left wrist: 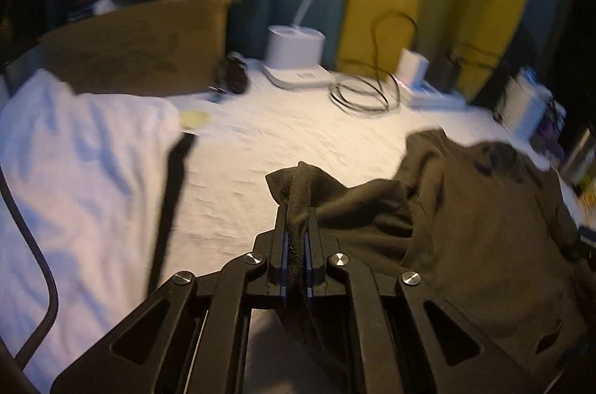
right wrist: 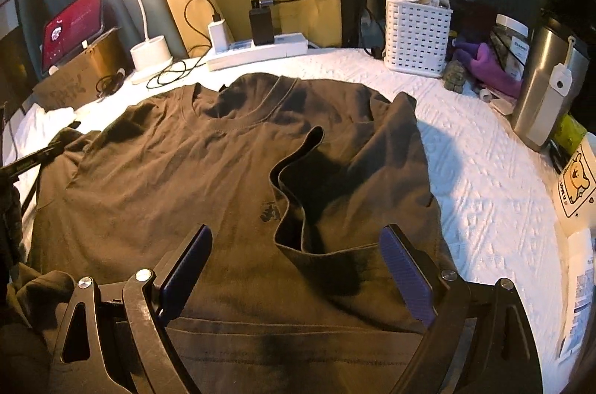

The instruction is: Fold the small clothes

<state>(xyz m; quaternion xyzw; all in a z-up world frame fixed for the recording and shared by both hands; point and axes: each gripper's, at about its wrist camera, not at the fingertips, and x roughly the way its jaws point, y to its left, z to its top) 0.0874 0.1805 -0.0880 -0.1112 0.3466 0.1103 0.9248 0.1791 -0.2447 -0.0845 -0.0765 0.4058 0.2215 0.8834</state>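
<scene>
Only the right wrist shows T-shirt (right wrist: 167, 170) collar.

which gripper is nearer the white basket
Right. The right gripper hangs open over the brown shirt, with the basket ahead to its right. The left gripper, clamping the shirt's edge, is on the far side.

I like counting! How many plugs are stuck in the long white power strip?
2: a white charger toward its left end and a black charger just right of it, both on the power strip. Others may be hidden.
</scene>
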